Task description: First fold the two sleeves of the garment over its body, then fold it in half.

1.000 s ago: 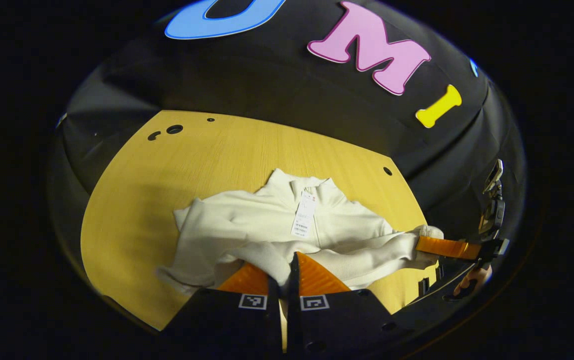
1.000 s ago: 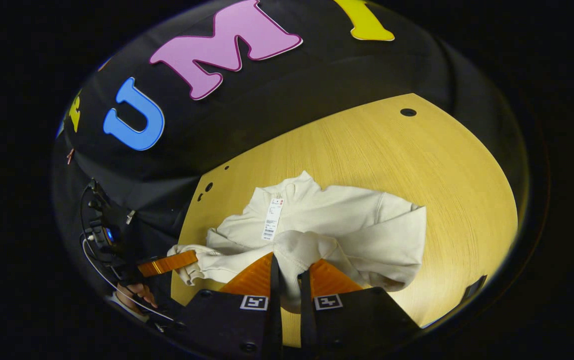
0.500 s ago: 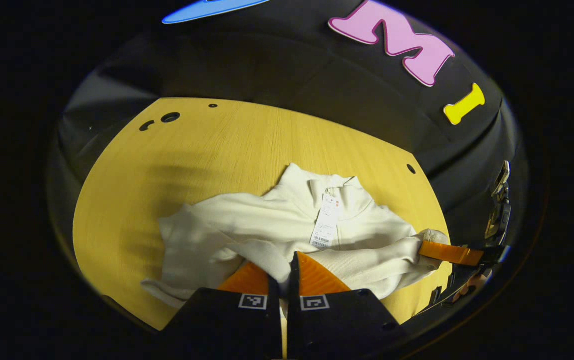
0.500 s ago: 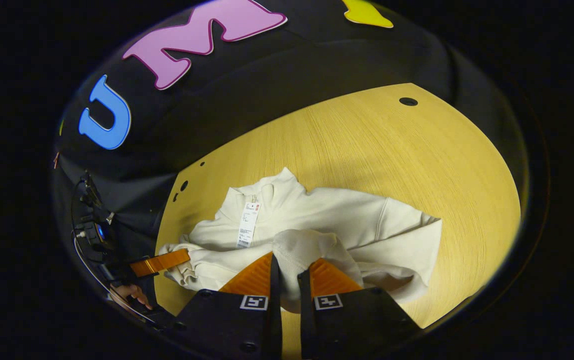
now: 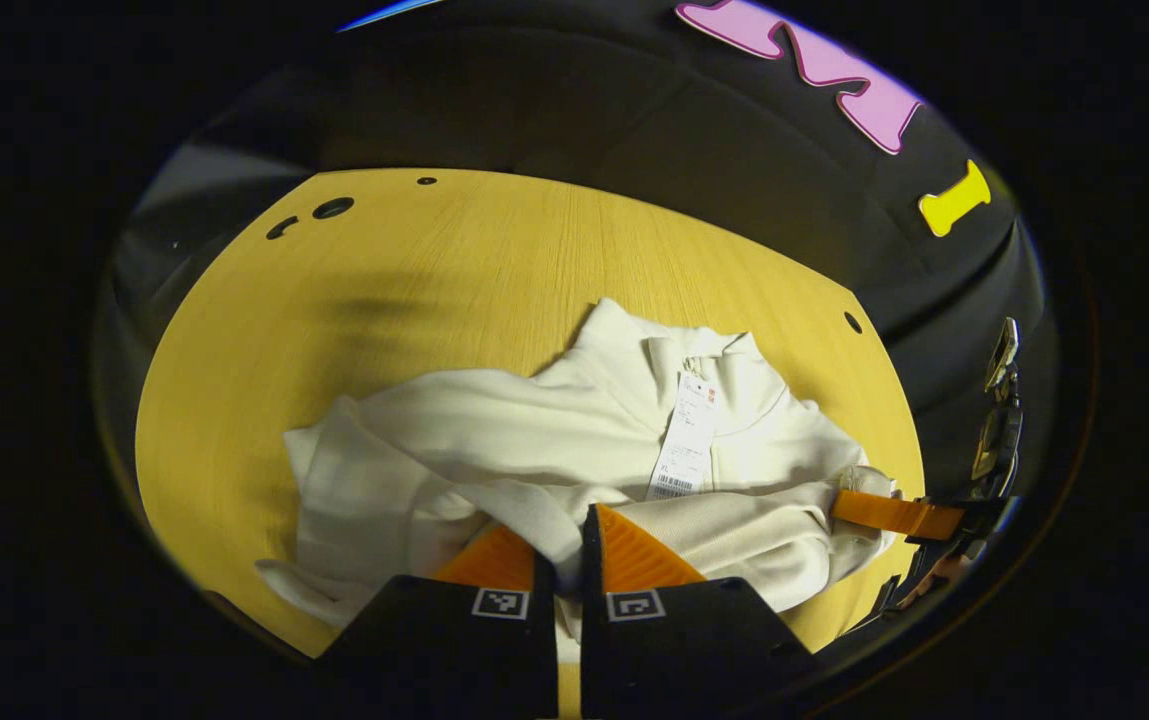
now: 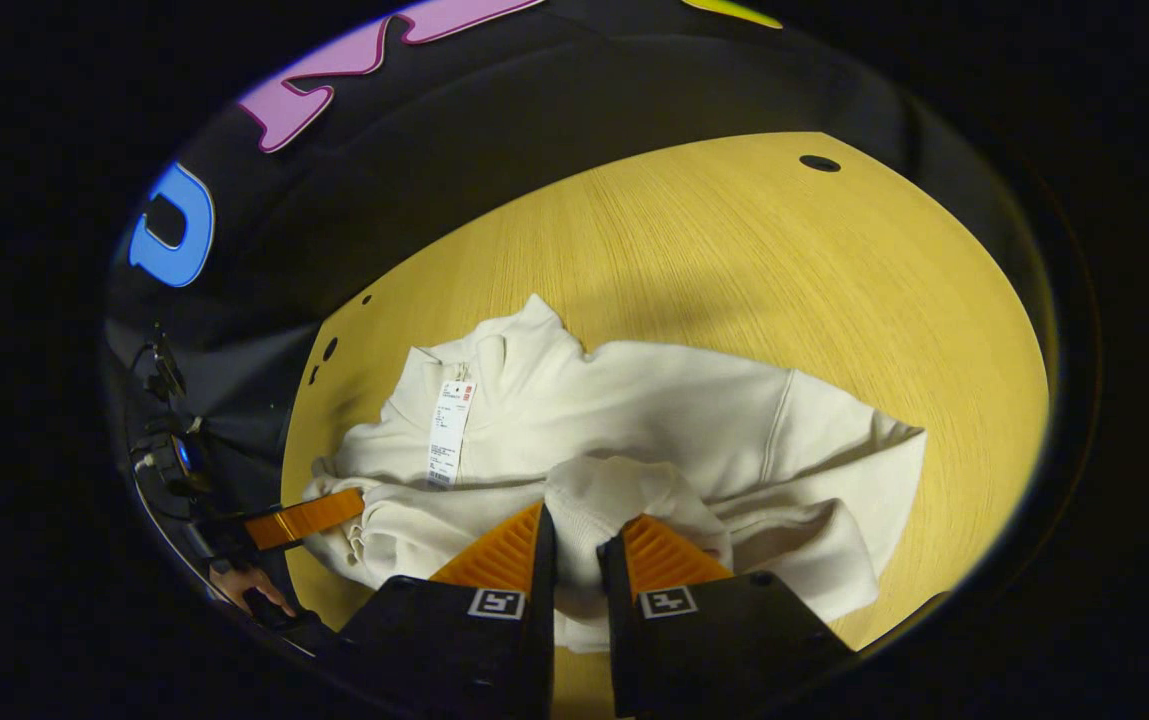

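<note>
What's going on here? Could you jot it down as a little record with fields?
surface: wooden table
garment: cream top lying on the table, collar toward the booth wall, rumpled
tag: paper tag hanging at the collar
left gripper: shut on a fold of the top at its near edge
right gripper: shut on a bunch of the top at its near edge
sleeves: lying across the body
stage: looks like the fold in half, near edge held in both grippers

A yellow wooden table (small dark holes, perhaps drilled) stands before the black cloth wall.
</note>
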Demonstrator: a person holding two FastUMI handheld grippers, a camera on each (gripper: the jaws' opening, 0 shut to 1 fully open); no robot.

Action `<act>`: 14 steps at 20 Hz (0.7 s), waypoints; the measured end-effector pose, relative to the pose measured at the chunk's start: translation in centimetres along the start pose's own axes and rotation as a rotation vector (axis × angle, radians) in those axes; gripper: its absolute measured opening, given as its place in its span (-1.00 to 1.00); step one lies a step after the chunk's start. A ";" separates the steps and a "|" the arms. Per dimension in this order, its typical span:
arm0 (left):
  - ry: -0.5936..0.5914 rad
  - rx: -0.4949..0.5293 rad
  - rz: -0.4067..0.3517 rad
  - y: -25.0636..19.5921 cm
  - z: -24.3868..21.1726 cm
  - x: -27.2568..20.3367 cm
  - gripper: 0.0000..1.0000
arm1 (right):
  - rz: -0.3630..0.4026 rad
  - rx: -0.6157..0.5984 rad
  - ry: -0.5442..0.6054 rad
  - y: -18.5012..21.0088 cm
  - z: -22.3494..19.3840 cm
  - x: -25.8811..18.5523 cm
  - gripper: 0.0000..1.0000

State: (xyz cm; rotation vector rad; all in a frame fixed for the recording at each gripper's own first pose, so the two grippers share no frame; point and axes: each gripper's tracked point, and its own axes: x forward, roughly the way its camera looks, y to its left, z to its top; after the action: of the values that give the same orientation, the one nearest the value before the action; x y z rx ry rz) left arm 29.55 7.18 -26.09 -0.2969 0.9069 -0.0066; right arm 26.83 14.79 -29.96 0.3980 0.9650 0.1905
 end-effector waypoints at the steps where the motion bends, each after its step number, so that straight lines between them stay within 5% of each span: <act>1: 0.013 0.004 0.004 0.1 -0.3 0.4 -0.70 | 0.000 0.004 0.009 -0.1 -0.2 0.3 -0.37; 4: 0.024 0.021 0.010 0.2 -0.7 1.2 -0.77 | -0.003 0.007 0.009 -0.3 -0.1 1.0 -0.34; 8: 0.019 0.006 0.007 0.4 -0.8 1.5 -0.37 | 0.014 0.008 0.005 0.0 0.0 1.2 -0.12; 10: 0.019 0.002 0.007 0.5 -0.8 1.4 -0.34 | 0.025 0.015 0.005 0.5 0.0 1.1 0.00; 12: 0.019 0.002 0.004 0.4 -0.7 1.1 -0.34 | 0.039 0.026 0.000 1.2 0.2 0.8 0.21; 13: 0.016 0.001 -0.005 0.0 -0.6 0.9 -0.30 | 0.038 0.026 -0.005 1.3 0.3 0.6 0.49; 14: 0.006 0.005 -0.008 -0.2 -0.4 0.7 -0.12 | 0.046 0.027 -0.009 1.7 0.4 0.3 0.48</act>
State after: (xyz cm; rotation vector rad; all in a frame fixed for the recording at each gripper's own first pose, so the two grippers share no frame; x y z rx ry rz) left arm 29.67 6.78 -26.81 -0.2958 0.9120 -0.0170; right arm 27.33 16.34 -29.31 0.4459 0.9509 0.2173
